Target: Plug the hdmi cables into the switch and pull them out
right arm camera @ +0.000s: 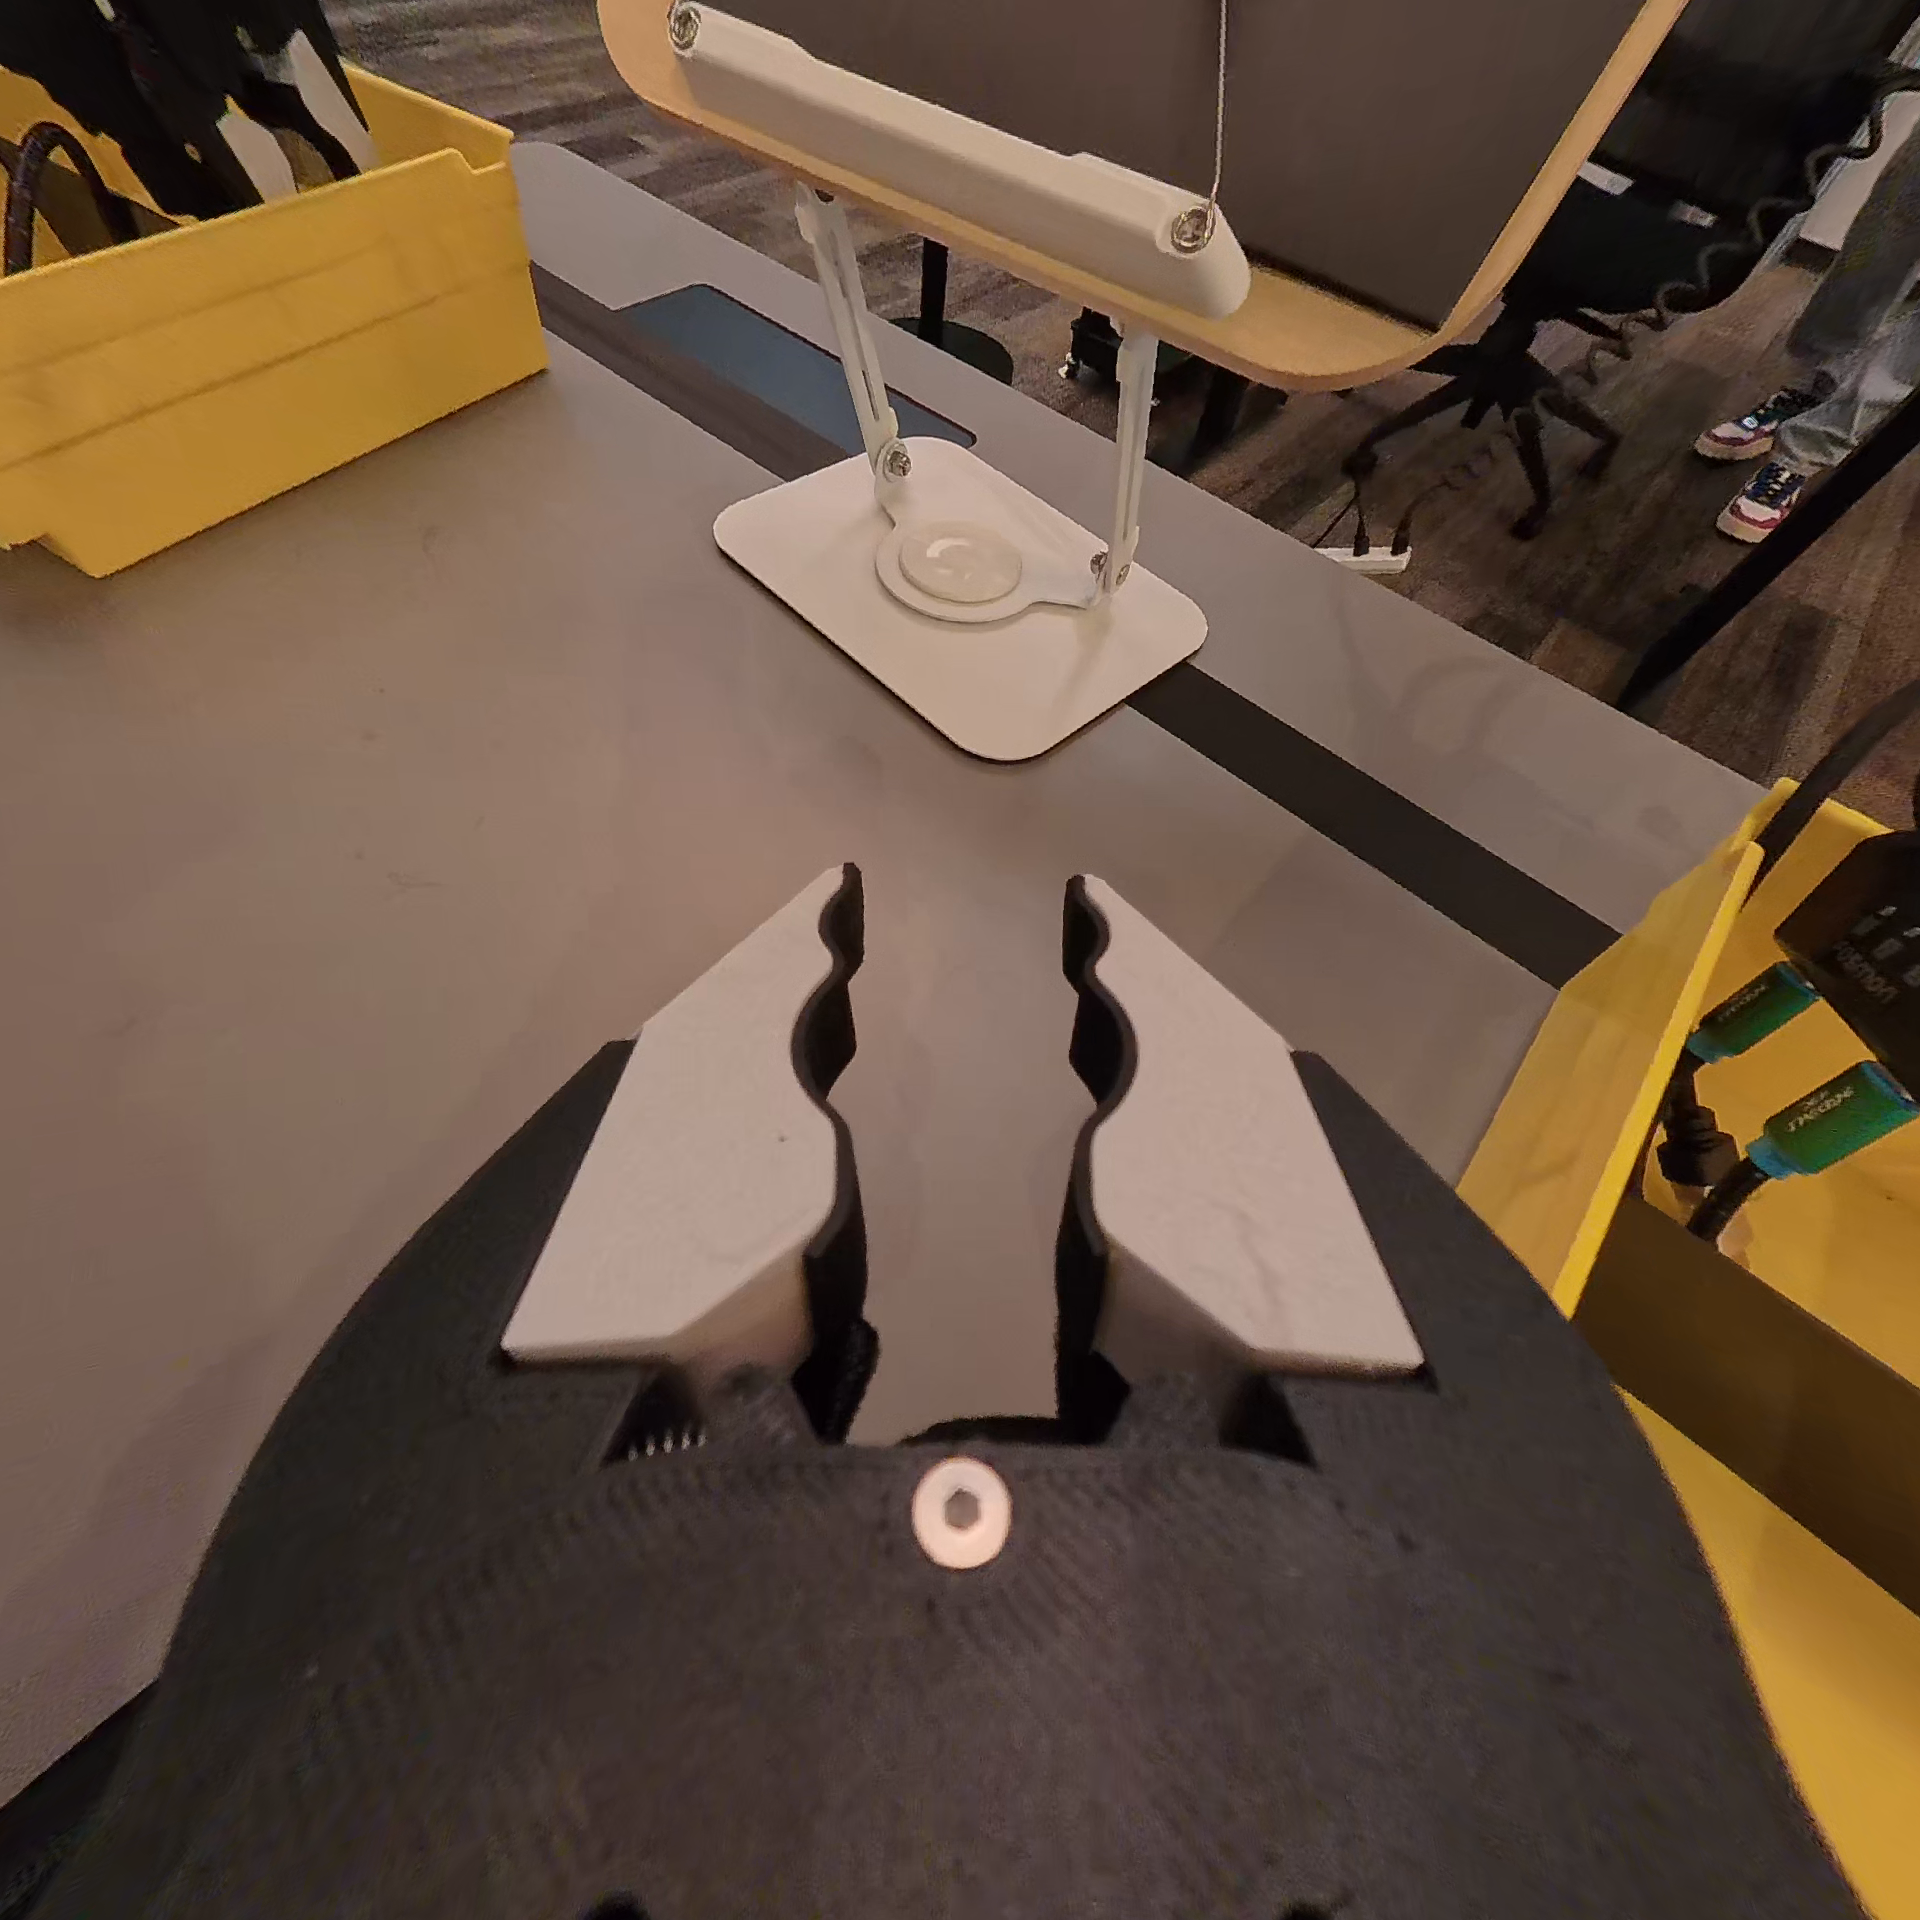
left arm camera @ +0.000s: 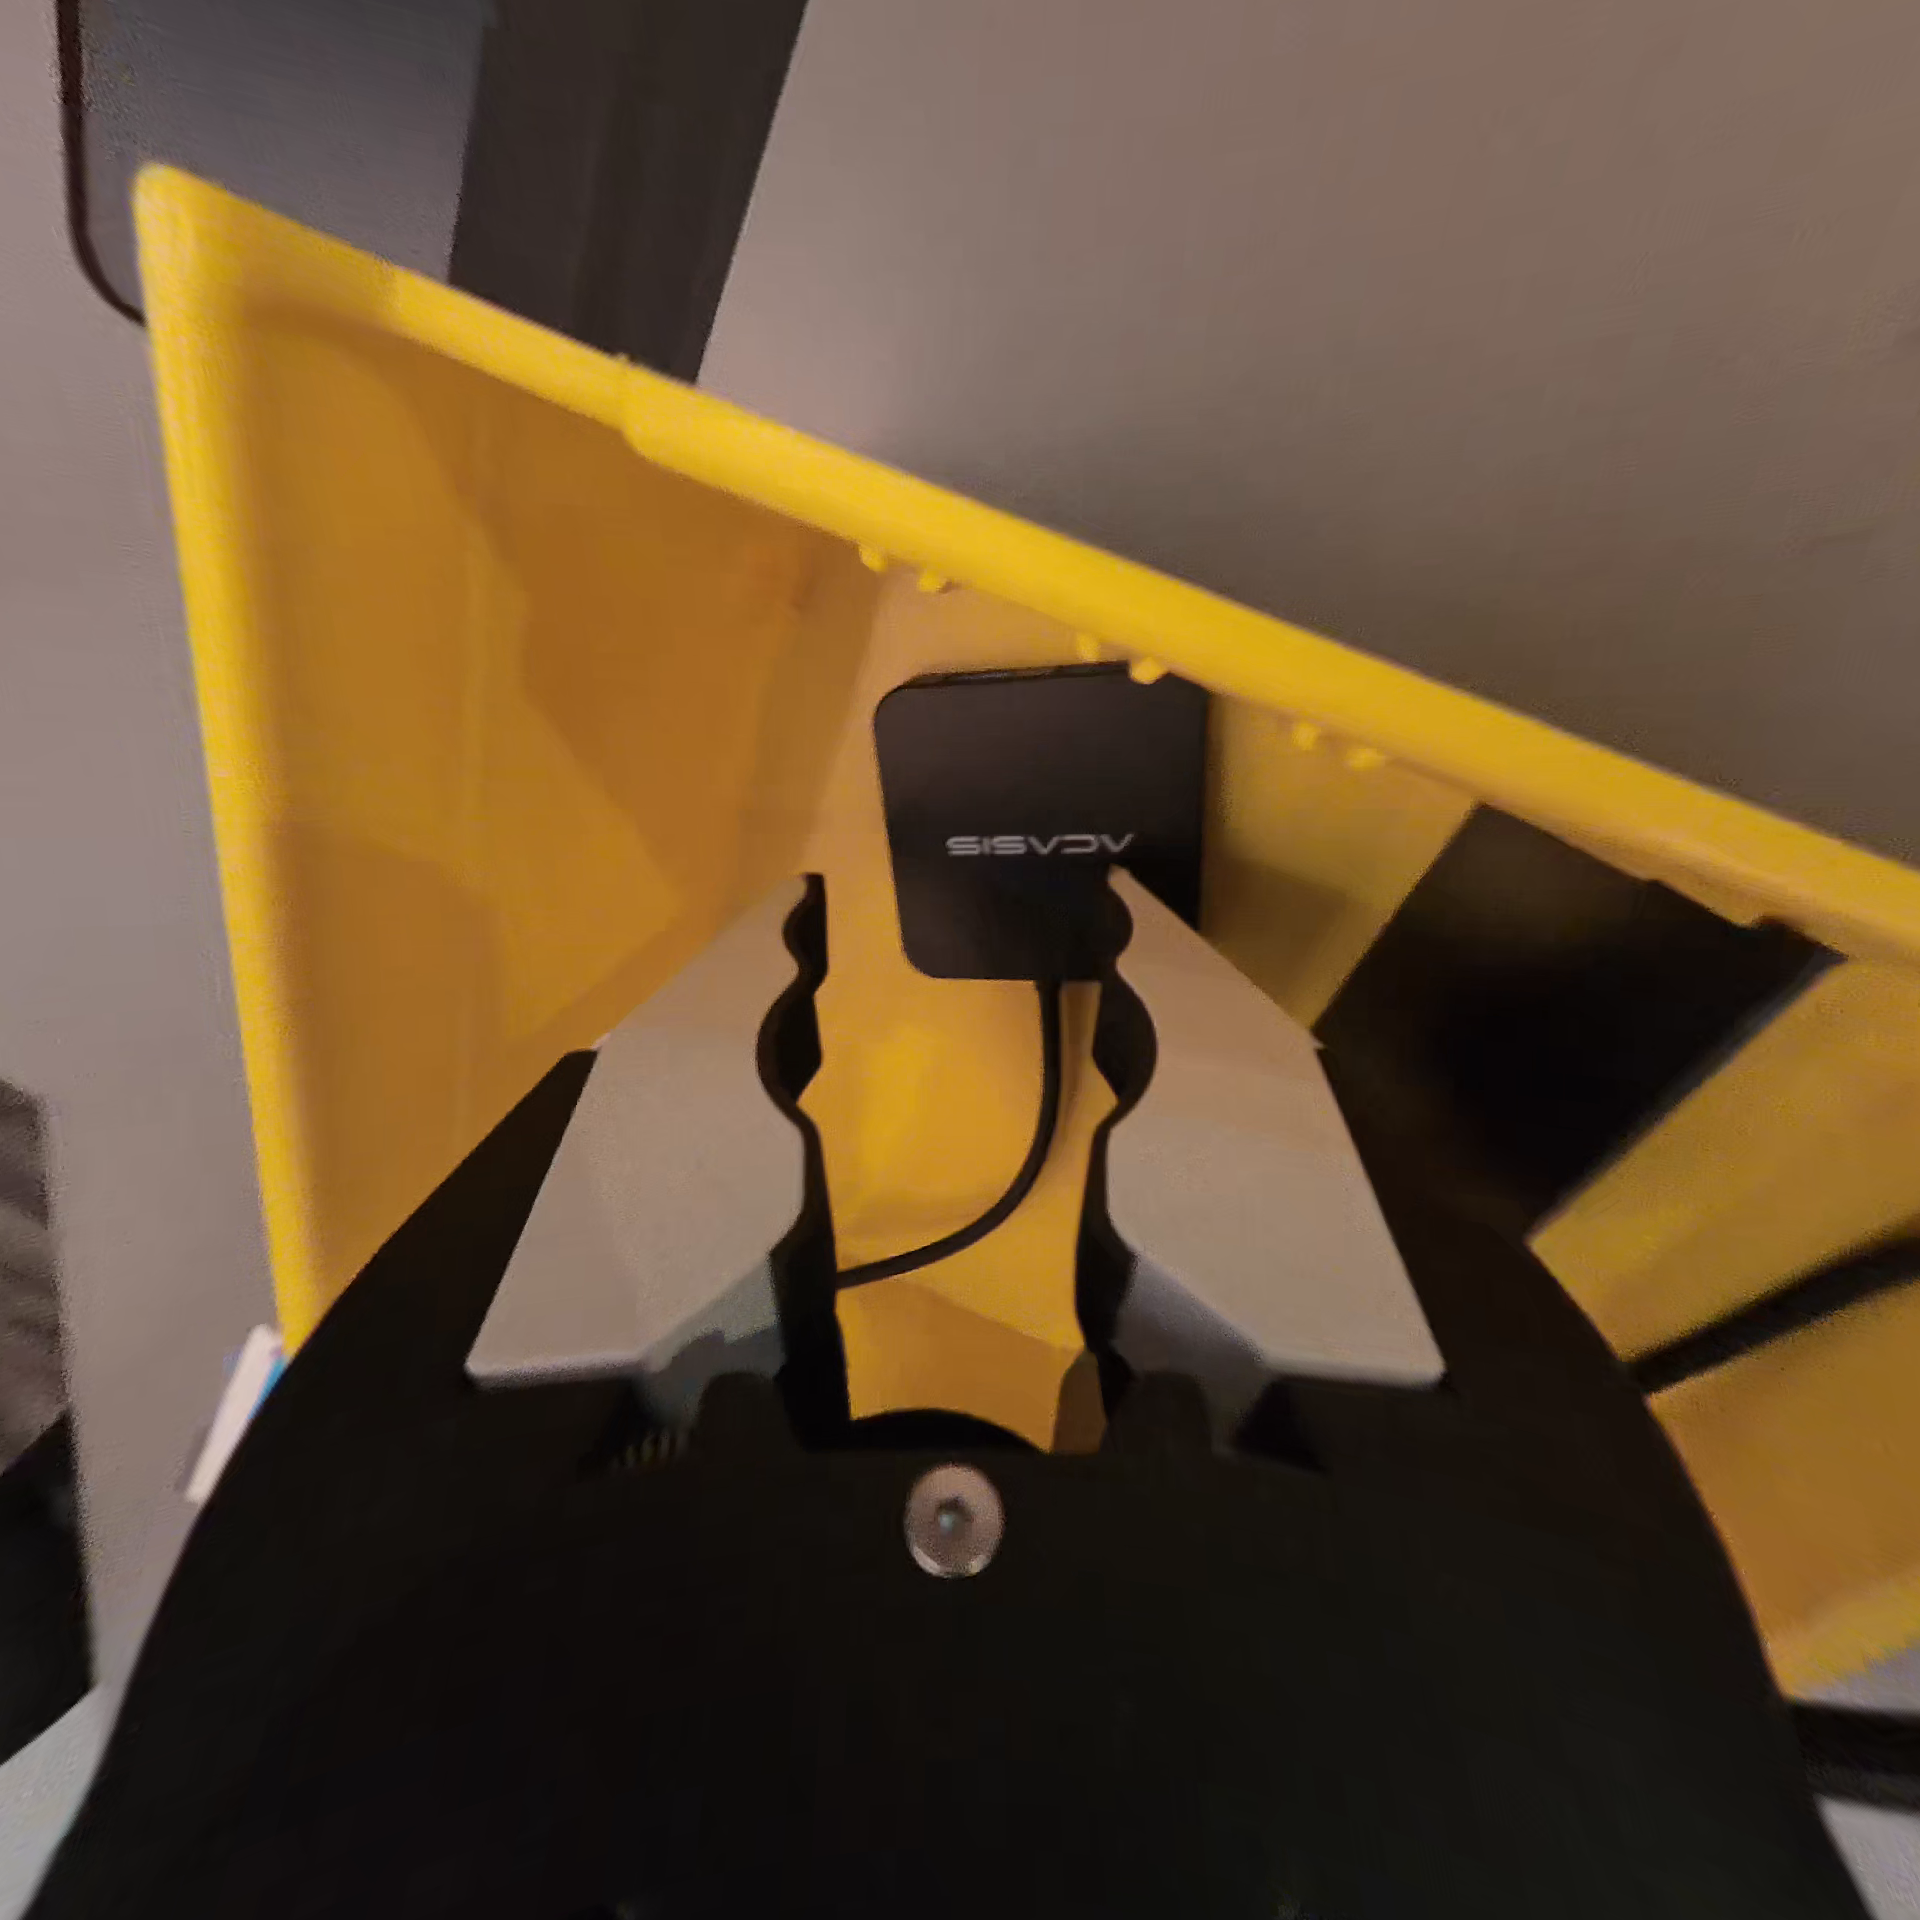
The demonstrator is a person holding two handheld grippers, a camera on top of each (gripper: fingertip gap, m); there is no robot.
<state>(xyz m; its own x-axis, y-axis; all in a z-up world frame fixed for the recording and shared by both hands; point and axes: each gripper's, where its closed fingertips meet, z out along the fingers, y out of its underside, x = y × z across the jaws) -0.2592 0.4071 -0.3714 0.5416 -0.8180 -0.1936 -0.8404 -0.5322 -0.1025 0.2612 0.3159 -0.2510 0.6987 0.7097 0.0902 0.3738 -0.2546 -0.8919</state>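
1. Two grippers, each with black body and pale grey wavy-edged fingers. Left gripper [left arm camera: 961,883]: jaws apart, nothing clamped, pointing into a yellow plastic bin [left arm camera: 499,727].
2. Between and just past its fingertips lies a small black rounded-square box [left arm camera: 1023,790], pale lettering on top, resting on the bin floor near the far wall. A thin black cord [left arm camera: 997,1164] leaves its near edge and curves down between the fingers; whether it touches them, cannot tell.
3. Right gripper [right arm camera: 961,883]: jaws apart, empty, hovering over bare grey tabletop [right arm camera: 416,779].
4. At its right, a second yellow bin [right arm camera: 1621,1039] holds a black HDMI switch [right arm camera: 1860,935] with two teal-ended HDMI cables [right arm camera: 1829,1127] plugged into its side.
5. Ahead: white stand with flat rectangular base [right arm camera: 966,613] carrying a wood-edged panel.
6. Far left: another yellow bin [right arm camera: 260,343], dark gear inside.
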